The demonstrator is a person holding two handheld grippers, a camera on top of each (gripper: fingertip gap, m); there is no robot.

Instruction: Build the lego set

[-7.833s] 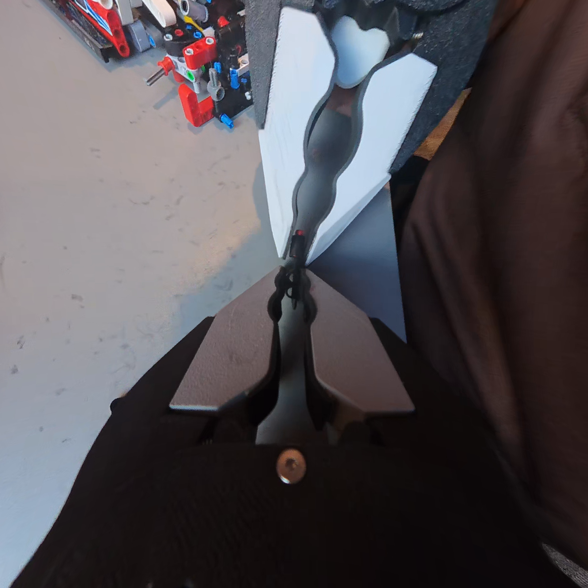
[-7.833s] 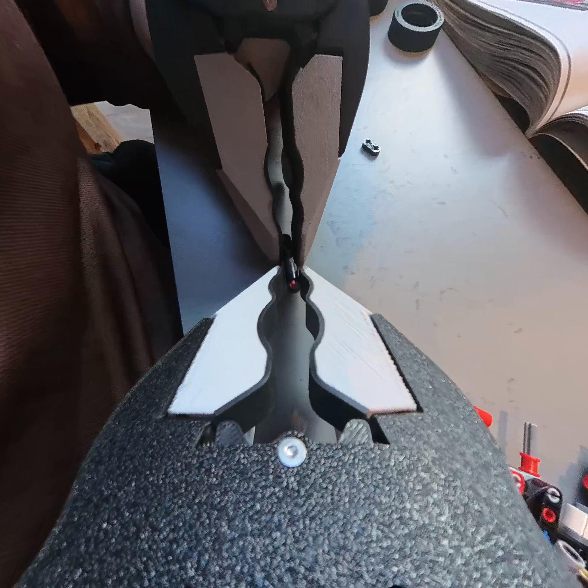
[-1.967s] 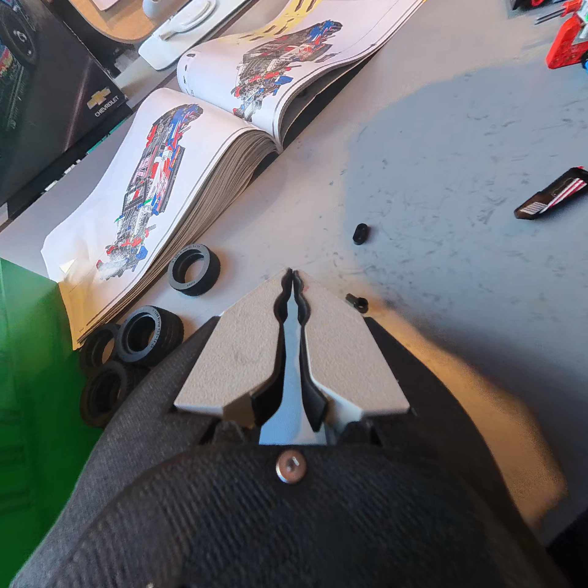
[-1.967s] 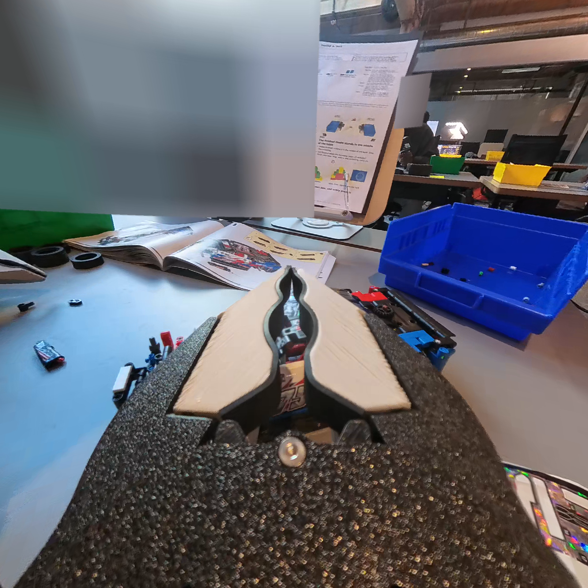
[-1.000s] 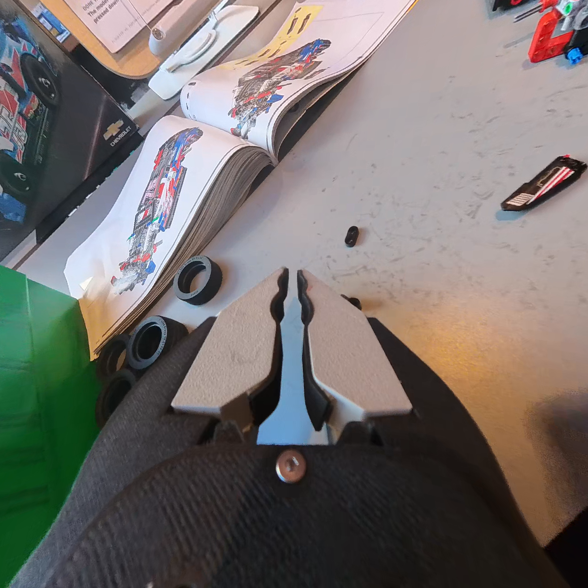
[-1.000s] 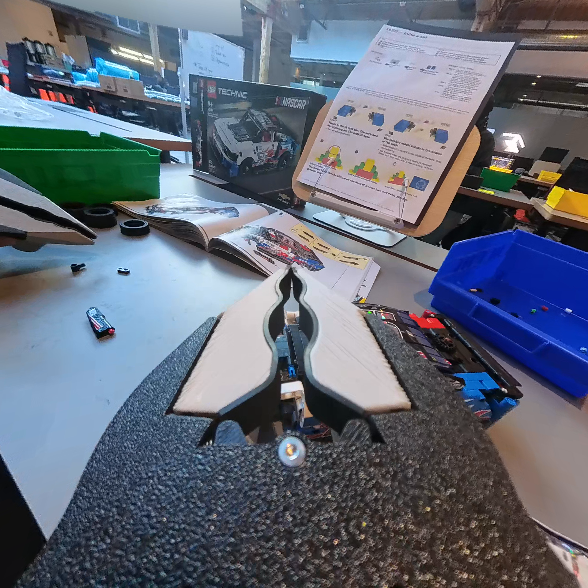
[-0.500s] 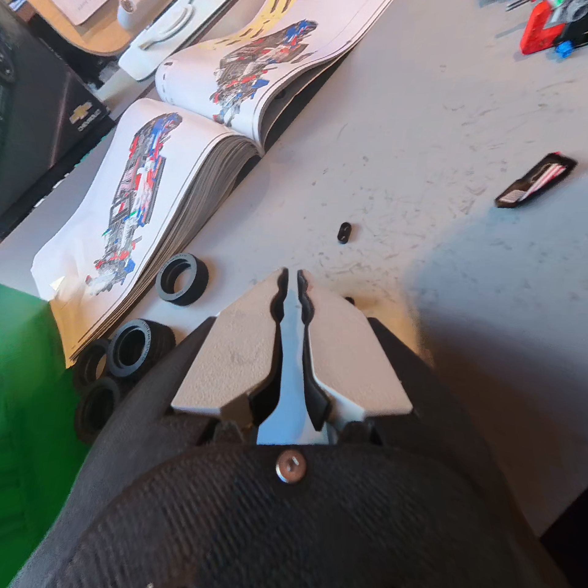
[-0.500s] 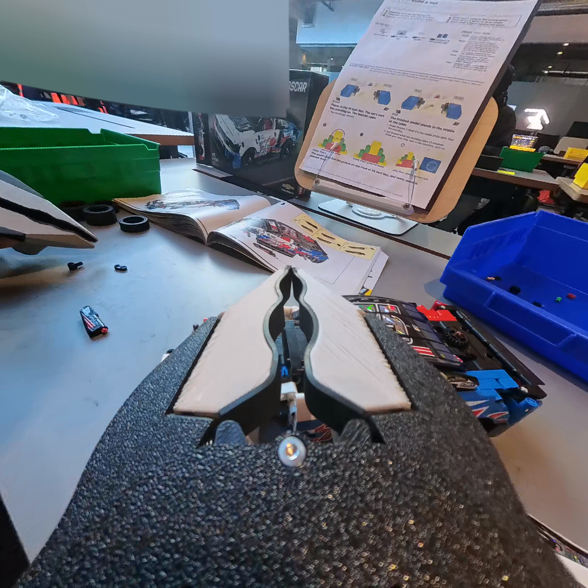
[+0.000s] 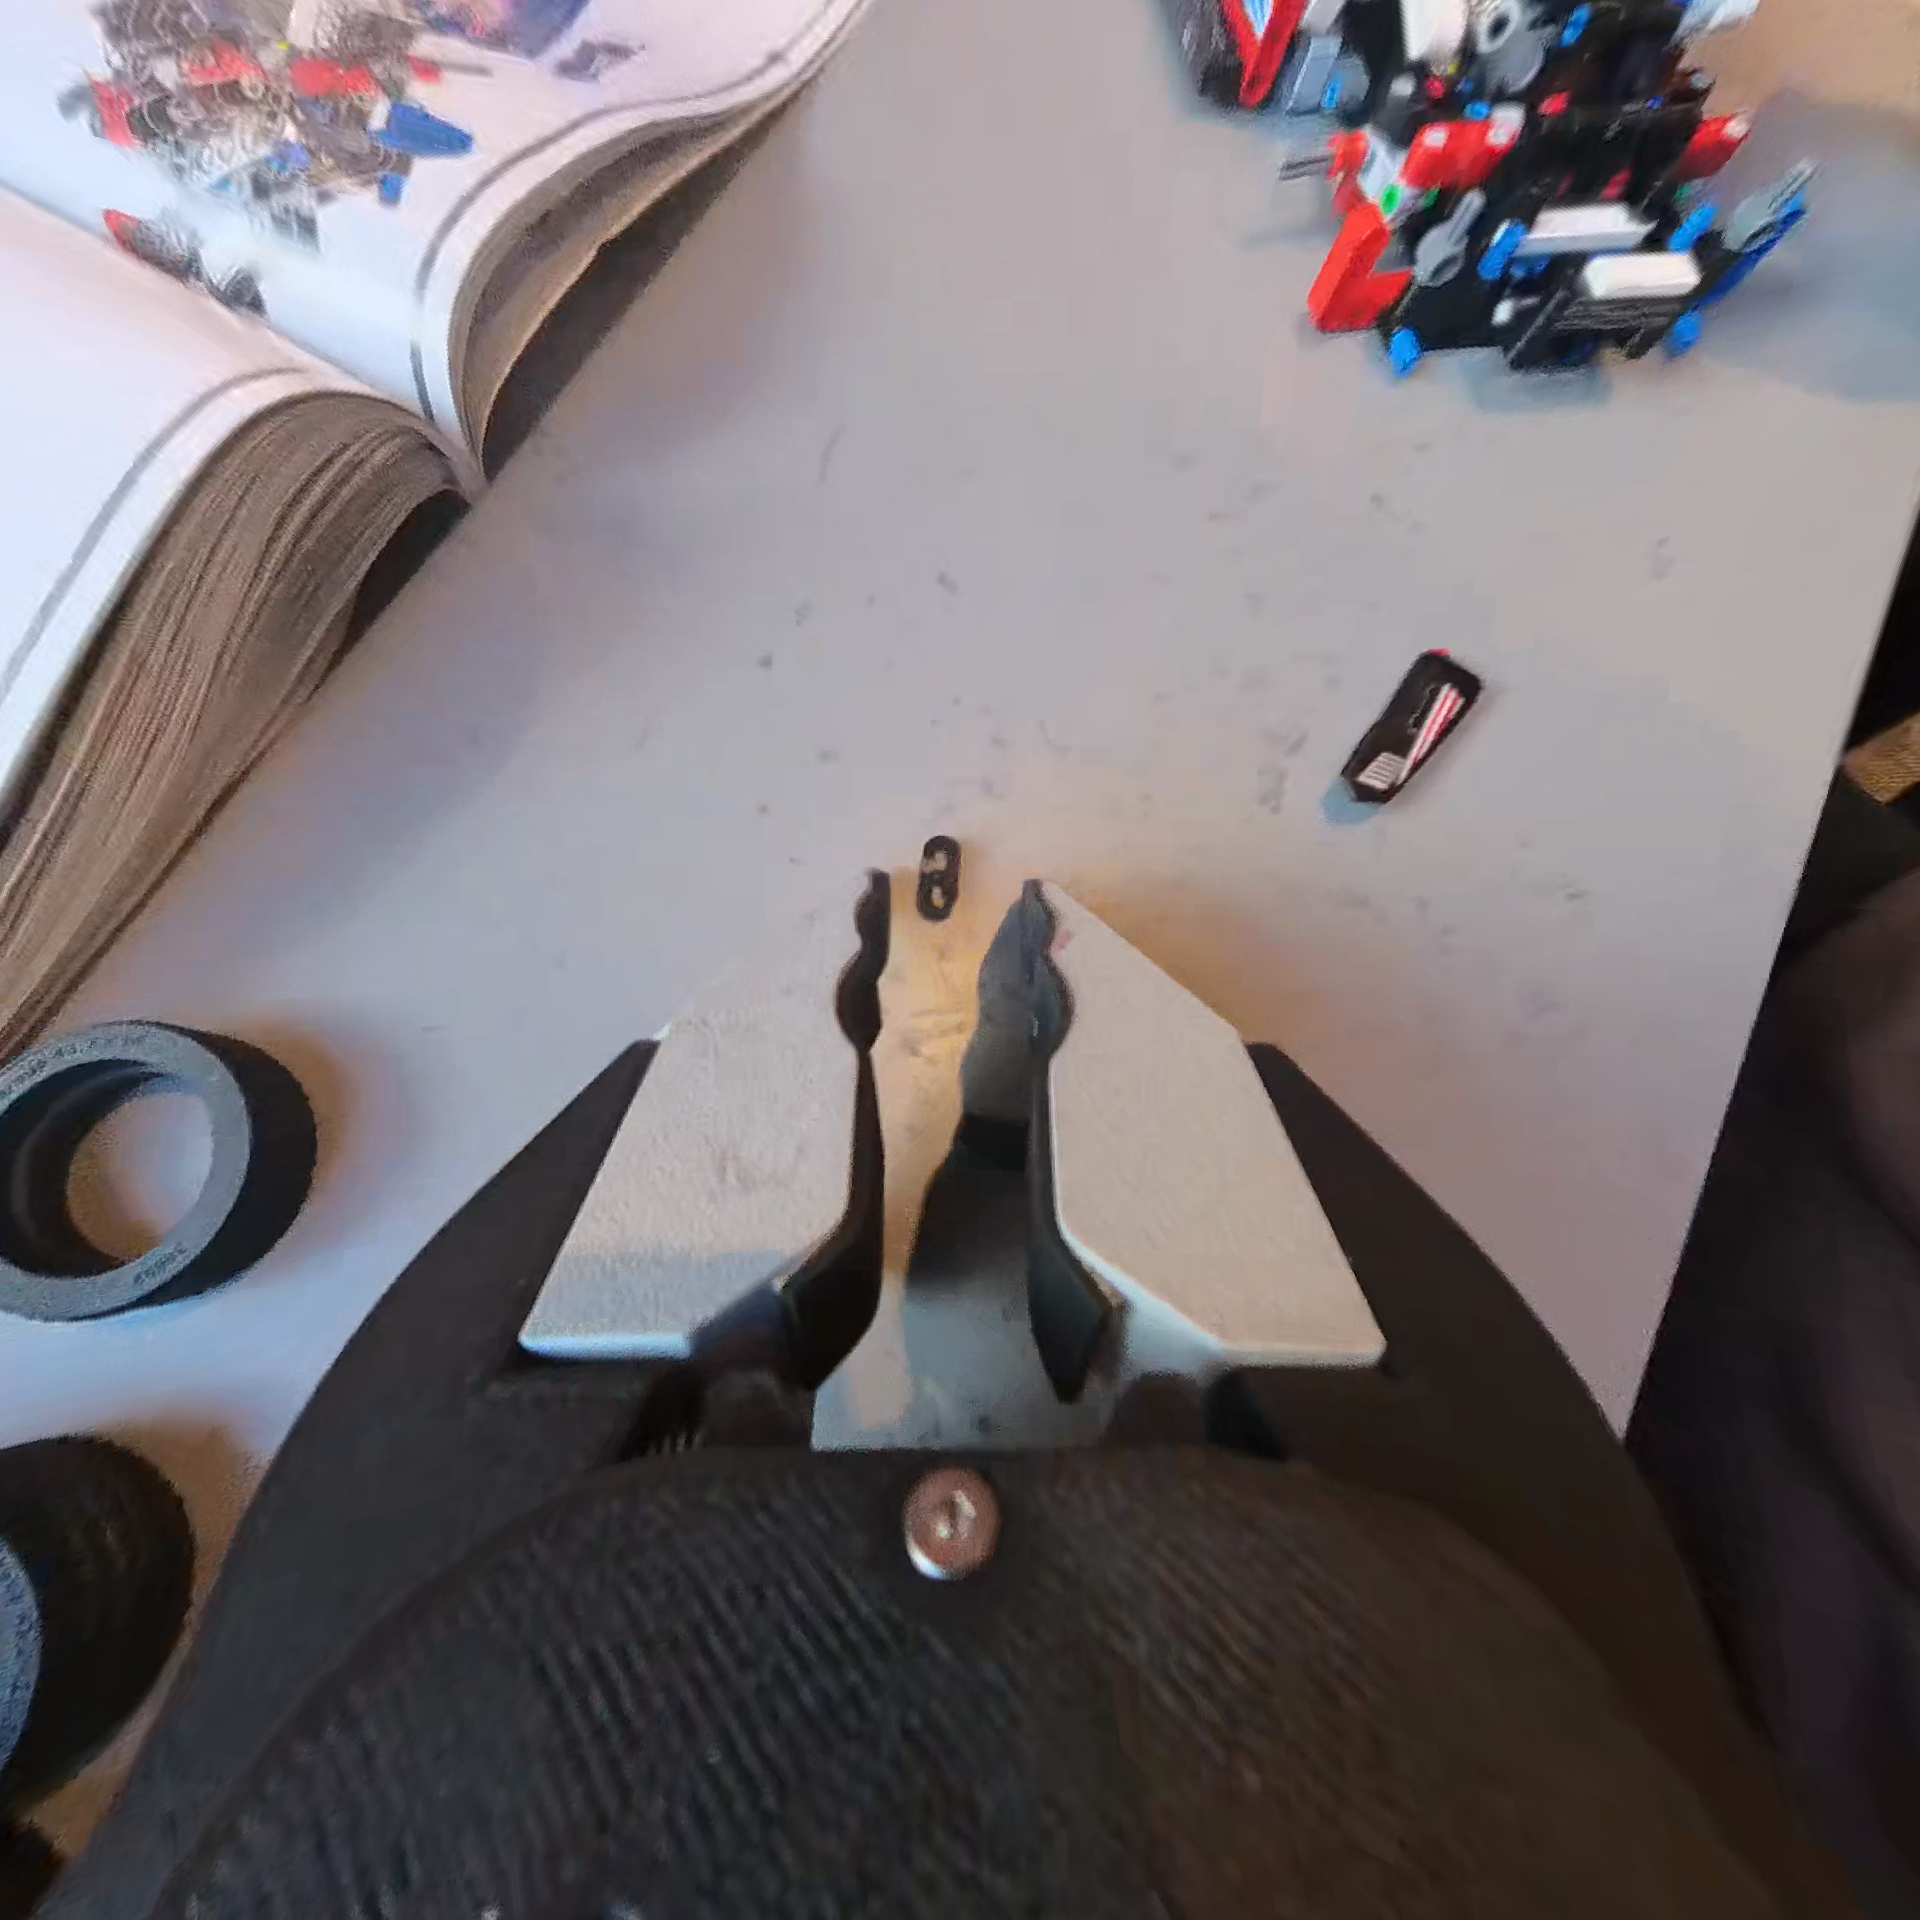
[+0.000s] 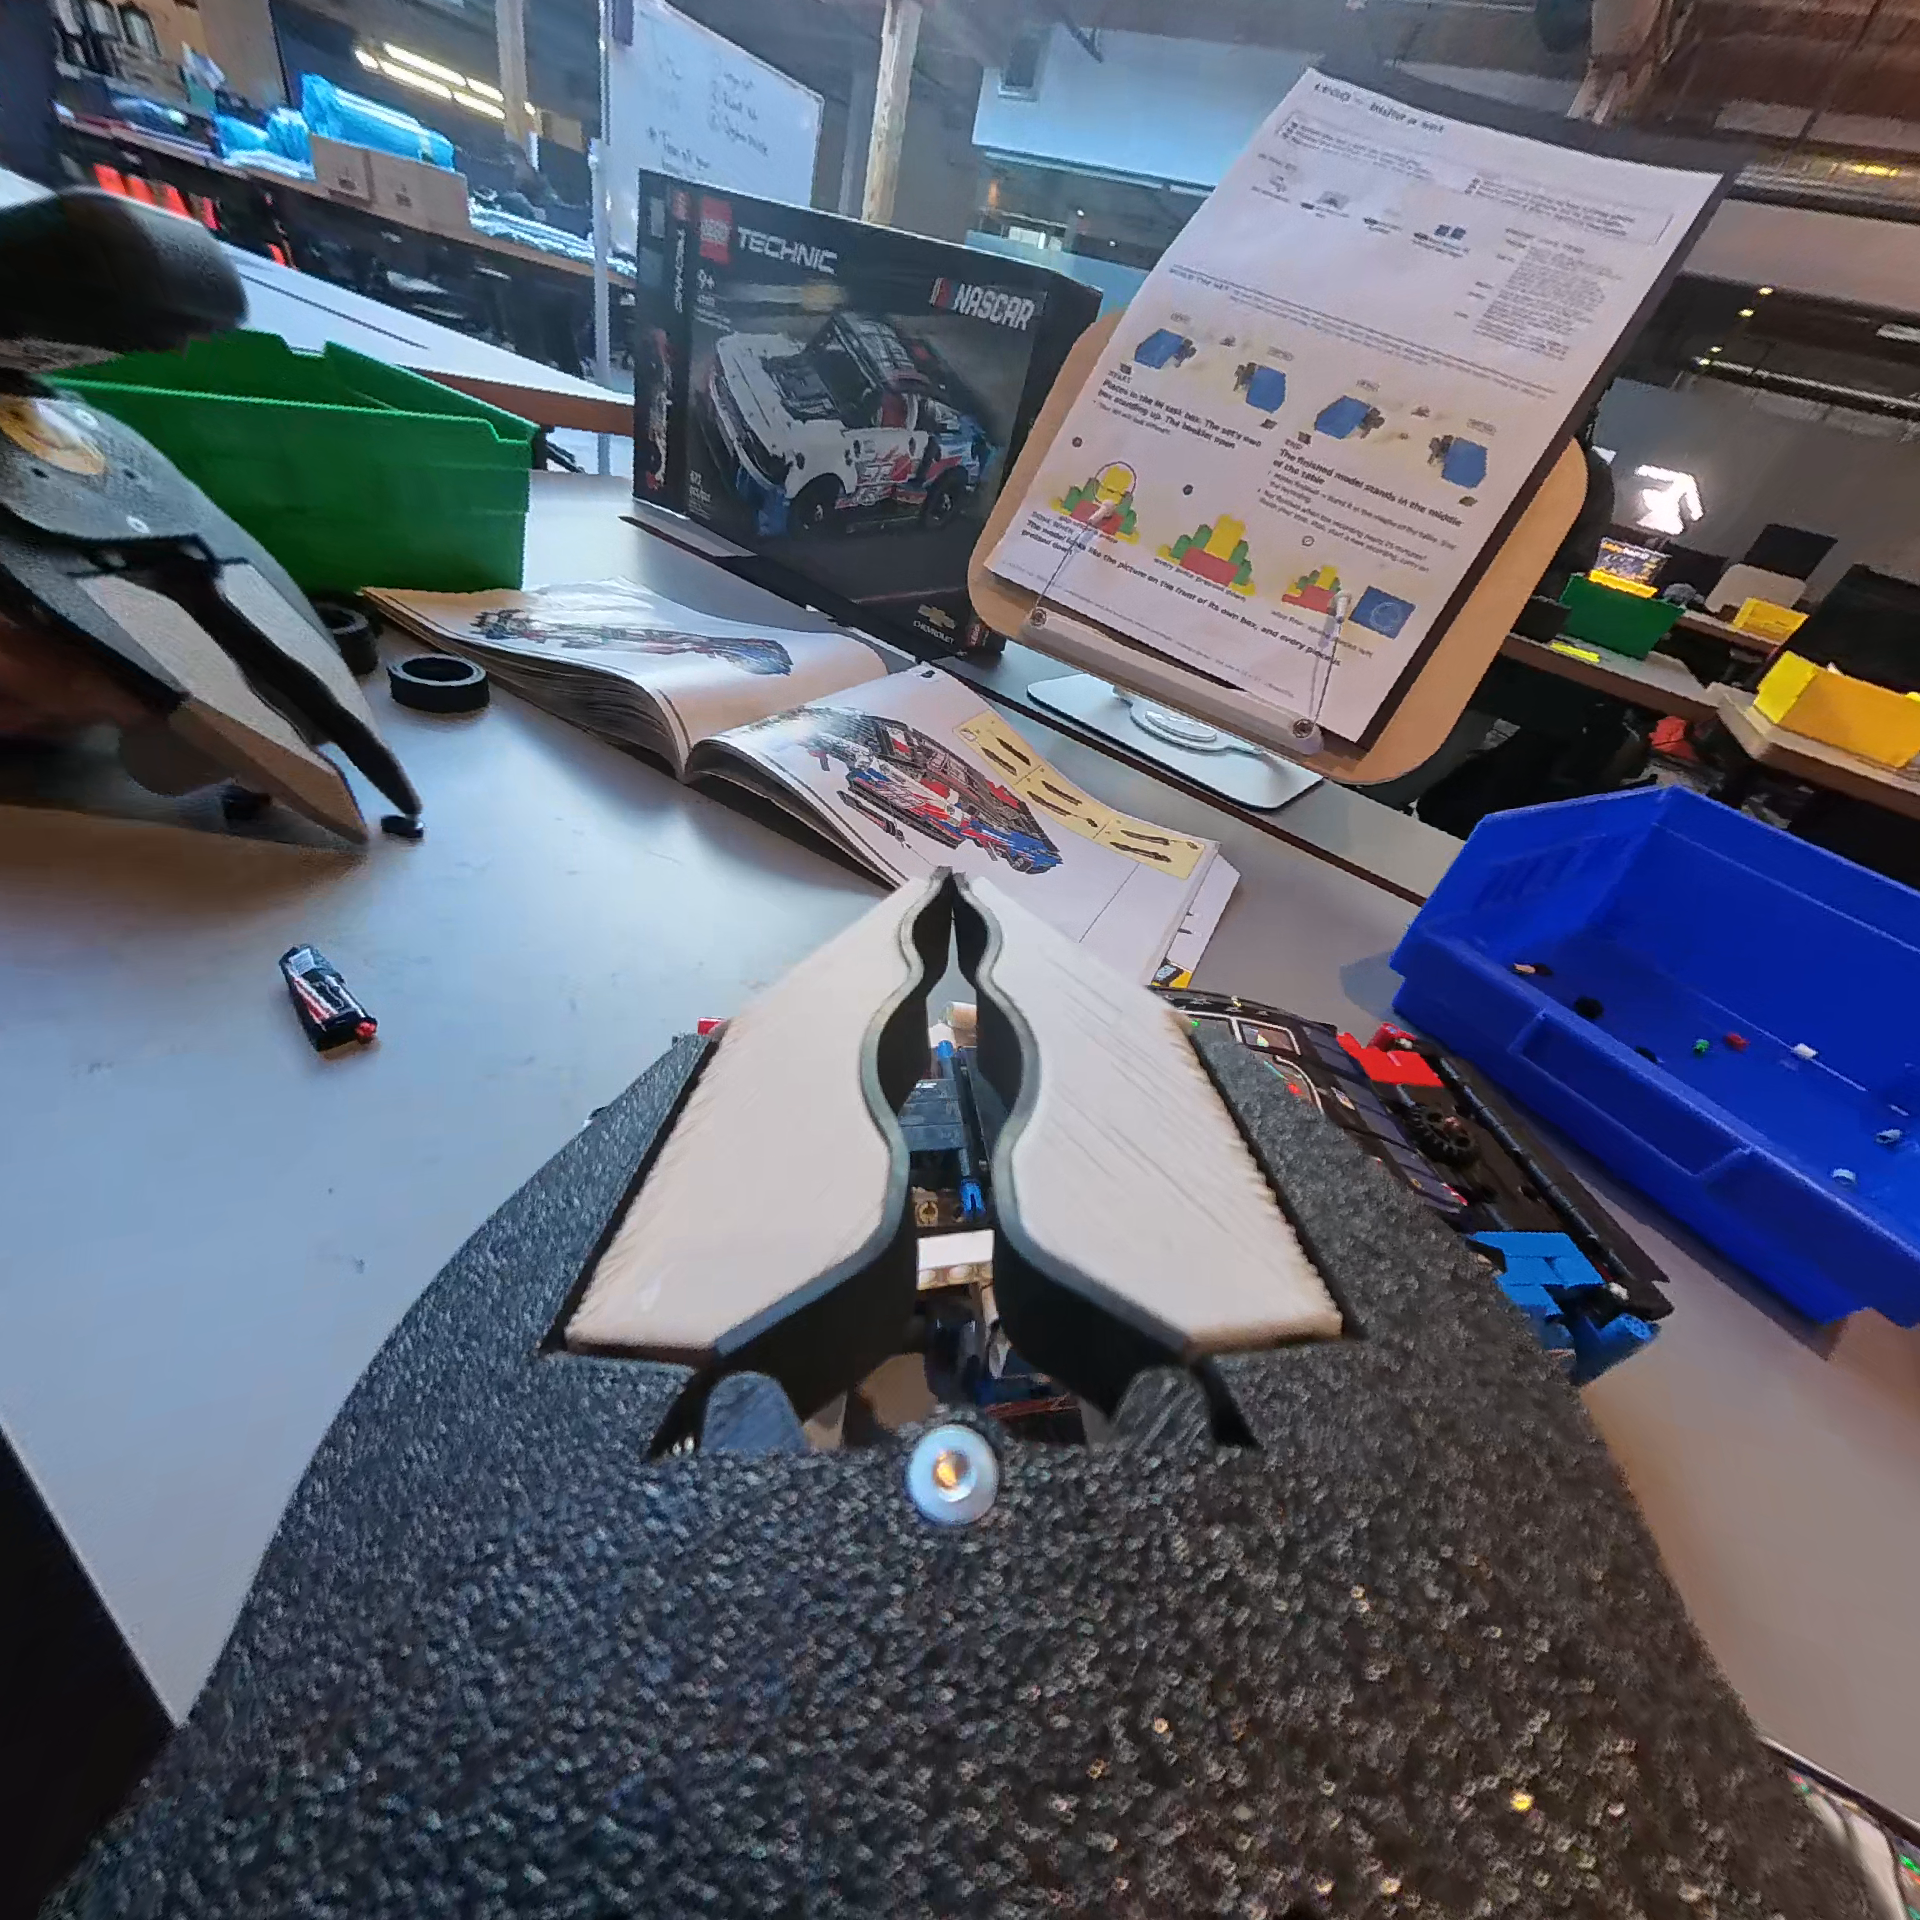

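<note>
green bin (image 10: 312,457) far left | blue bin (image 10: 1683,1049) right | clipboard stand (image 10: 1299,436) behind booklet

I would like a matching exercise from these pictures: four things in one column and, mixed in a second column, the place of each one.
Things:
1. small black two-hole lego link
2. black rubber tyre ring
3. blue plastic bin
4. black sticker-covered lego panel

Places:
A. at the table's right side, beside the half-built car
B. just ahead of the open left gripper
C. alone, near the table's front edge
D. below the open booklet's page edges

Pairs: 1-B, 2-D, 3-A, 4-C
</note>
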